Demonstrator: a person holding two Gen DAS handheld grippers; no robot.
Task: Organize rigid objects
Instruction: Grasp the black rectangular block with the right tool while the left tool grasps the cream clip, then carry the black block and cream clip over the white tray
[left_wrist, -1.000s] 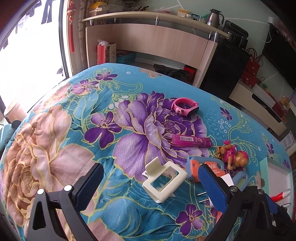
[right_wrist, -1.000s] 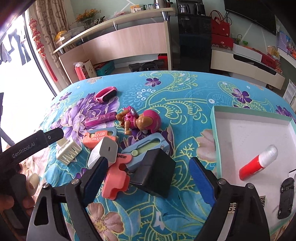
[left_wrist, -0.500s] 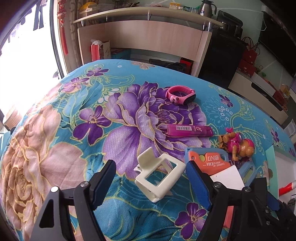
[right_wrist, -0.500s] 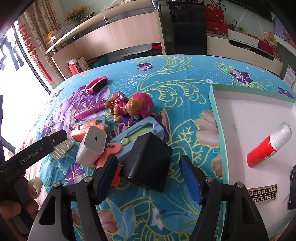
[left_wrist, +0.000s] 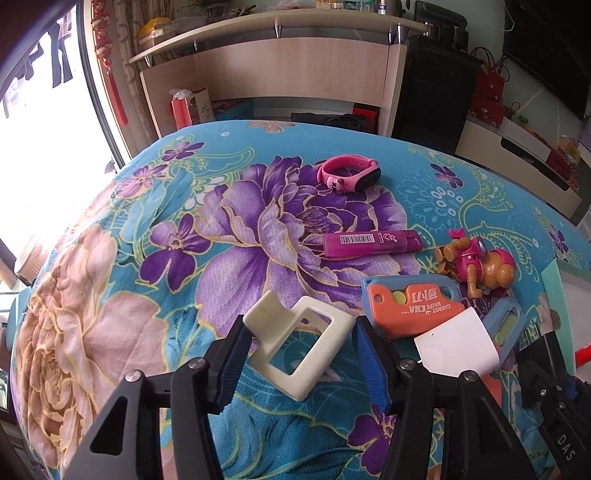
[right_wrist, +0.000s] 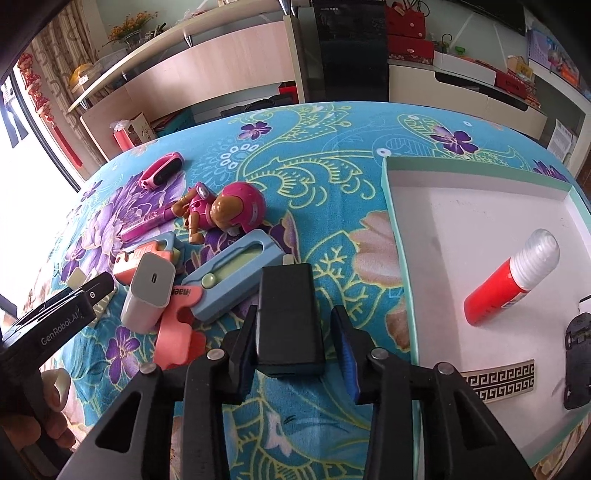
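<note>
- Right gripper (right_wrist: 295, 343): jaws have just been closing and now pinch the black rectangular plastic charger block (right_wrist: 288, 317) by its long sides. Its long axis runs away from the wrist, along the fingers.
- Left gripper (left_wrist: 299, 358): jaws have just been closing around the cream plastic square-frame bracket (left_wrist: 301, 347). The blue pads sit at its two outer corners; the left looks to touch, the right I can't confirm.
- The bracket lies flat on the floral blue cloth (left_wrist: 184, 184), turned diamond-wise to the jaws.
- White shallow tray with green rim (right_wrist: 402, 280) lies just right of the right gripper, holding a red glue stick (right_wrist: 513, 277). Likely the drop-off; the right hand is nearer.
</note>
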